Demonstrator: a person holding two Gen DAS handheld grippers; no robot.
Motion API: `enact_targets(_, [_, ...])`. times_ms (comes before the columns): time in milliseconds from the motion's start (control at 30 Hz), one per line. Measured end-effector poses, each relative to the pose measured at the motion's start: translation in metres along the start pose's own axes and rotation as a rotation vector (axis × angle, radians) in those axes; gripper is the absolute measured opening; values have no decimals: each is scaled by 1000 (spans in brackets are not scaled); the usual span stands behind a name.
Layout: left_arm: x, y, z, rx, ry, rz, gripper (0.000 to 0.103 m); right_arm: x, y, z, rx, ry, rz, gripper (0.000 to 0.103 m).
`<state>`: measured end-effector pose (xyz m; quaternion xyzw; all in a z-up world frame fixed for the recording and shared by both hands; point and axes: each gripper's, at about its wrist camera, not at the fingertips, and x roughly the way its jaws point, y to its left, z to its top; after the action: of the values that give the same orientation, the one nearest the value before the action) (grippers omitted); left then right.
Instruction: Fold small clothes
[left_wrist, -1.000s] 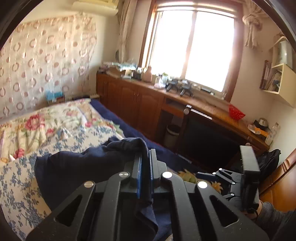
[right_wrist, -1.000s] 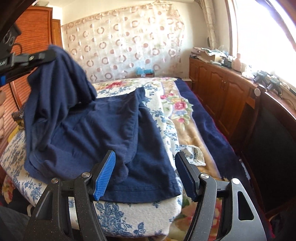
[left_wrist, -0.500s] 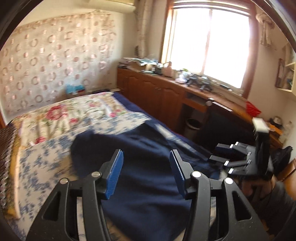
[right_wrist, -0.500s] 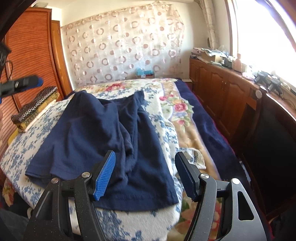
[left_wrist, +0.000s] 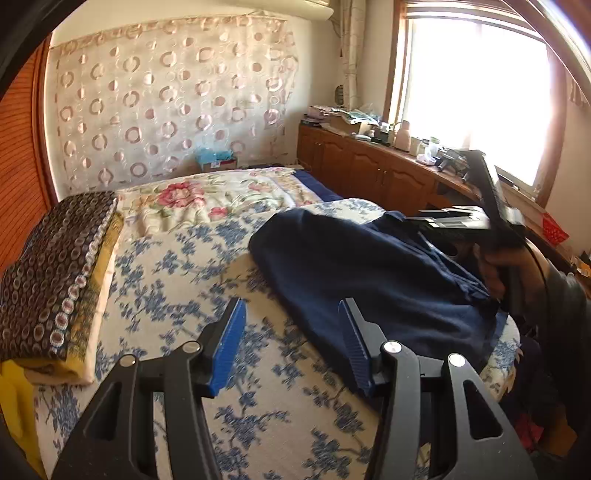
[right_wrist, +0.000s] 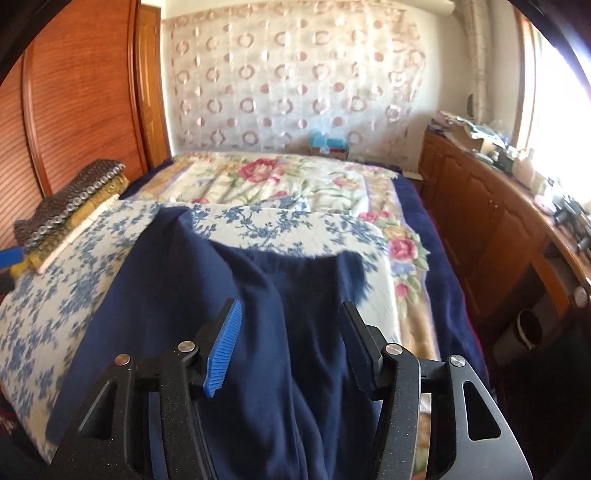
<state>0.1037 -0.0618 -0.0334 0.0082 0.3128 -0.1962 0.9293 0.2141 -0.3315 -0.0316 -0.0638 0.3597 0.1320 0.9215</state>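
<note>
A navy blue garment (left_wrist: 369, 273) lies folded over on the blue-flowered white pad (left_wrist: 177, 280) on the bed. My left gripper (left_wrist: 291, 332) is open and empty, above the pad just left of the garment's edge. My right gripper (right_wrist: 290, 339) is open and empty, directly over the garment (right_wrist: 258, 332) near its front part. In the left wrist view the right gripper (left_wrist: 476, 221) is seen from the side, held by a hand over the garment's far side.
A stack of folded patterned cloths (left_wrist: 55, 273) lies at the pad's left edge and also shows in the right wrist view (right_wrist: 70, 206). A wooden cabinet with clutter (left_wrist: 376, 166) runs along the right under the window. A wooden wardrobe (right_wrist: 77, 96) stands left.
My left gripper let go of the garment, which dropped folded onto the pad, and swung left. My right gripper moved forward over the garment.
</note>
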Motion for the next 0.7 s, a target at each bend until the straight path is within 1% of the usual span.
enact_targets(100, [2,9,-7,-22,9,-1,51,36,2,16,24,60,16,53])
enact_targets(200, [5,13,-15,-41,18,-7,51,65,6,24,54,116,40,53])
enact_targets(300, [7,15,-20,-50,27,-12,51,84,17,28,50,152,50,53])
enact_targets(400, [7,15,-23,-56,32,-18,51,88,30,26,37,164,83,53])
enact_targets(500, [9,15,-25,-66,36,-24,51,85,45,22,-16,174,115,53])
enact_targets(533, [9,14,-26,-67,37,-25,51,86,50,21,-46,181,109,53])
enact_targets(600, [10,13,-26,-67,39,-29,51,87,53,20,-65,183,90,53])
enact_targets(700, [10,10,-27,-62,43,-34,51,91,50,23,-57,194,94,53])
